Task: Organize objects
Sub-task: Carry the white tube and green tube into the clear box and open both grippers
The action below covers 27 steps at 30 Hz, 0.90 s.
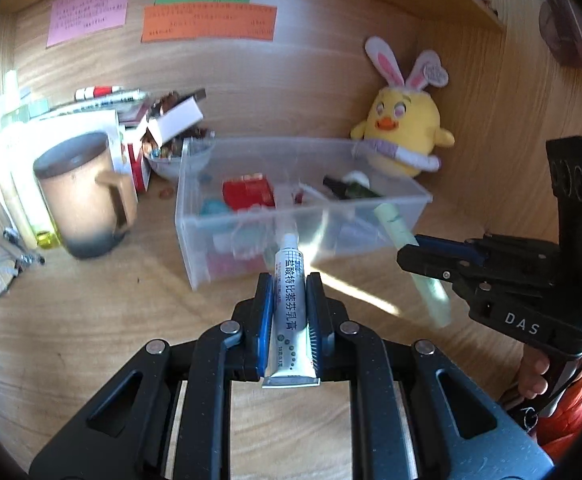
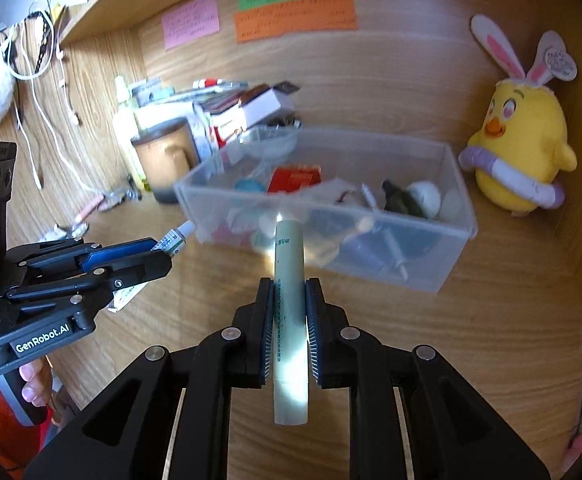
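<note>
Hovering before the clear plastic bin (image 1: 195, 216), the left gripper (image 1: 289, 292) clamps a small white ointment tube (image 1: 289, 312) mid-body. The right gripper (image 2: 289, 300) pinches a pale green squeeze tube (image 2: 289, 312); both look light, soft, squashable

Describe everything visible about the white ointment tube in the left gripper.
The white ointment tube is a small, soft-looking tube with a white screw cap, blue grid marking and dark Chinese lettering down its body, and a flat crimped silver tail. The left gripper is shut on its middle, cap pointing forward toward the clear plastic bin, held off the wooden desk.
</note>
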### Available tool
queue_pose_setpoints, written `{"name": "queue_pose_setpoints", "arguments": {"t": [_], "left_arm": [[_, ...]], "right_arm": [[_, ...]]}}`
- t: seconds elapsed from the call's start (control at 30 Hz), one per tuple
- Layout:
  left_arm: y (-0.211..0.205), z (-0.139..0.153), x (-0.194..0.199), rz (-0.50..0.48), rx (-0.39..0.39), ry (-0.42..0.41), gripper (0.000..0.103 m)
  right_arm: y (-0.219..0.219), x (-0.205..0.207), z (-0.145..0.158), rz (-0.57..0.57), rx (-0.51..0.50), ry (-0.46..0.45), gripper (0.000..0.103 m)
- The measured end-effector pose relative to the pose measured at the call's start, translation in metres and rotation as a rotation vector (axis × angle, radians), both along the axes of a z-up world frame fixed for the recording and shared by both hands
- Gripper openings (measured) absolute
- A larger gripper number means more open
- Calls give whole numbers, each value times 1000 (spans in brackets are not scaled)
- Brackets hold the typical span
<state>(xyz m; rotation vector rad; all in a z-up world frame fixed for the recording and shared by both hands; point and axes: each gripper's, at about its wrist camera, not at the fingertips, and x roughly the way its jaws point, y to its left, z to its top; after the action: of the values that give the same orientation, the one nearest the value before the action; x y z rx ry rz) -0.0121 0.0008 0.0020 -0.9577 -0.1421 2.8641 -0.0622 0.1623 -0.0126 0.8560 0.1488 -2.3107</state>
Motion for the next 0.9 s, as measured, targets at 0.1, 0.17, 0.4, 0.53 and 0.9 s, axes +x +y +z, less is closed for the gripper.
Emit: {"name": "queue_pose_setpoints", "arguments": {"t": [0.1,0.17,0.4,0.53,0.9], "left_arm": [[-2,10,-8,9,3,24,16],[-3,15,-14,14,12,33,16],[-2,29,-35,22,7,57,16],[-1,37,-50,31,-4,69,16],[-9,38,-97,53,-18,38,16]], "right_arm": [[3,-8,9,-7,-16,21,14],[5,-13,16,-13,-30,33,14],[7,-29,38,-26,-69,78,14],[5,-40,49,-34,-72,110,14],[0,-72,58,-84,-22,157,14]]}}
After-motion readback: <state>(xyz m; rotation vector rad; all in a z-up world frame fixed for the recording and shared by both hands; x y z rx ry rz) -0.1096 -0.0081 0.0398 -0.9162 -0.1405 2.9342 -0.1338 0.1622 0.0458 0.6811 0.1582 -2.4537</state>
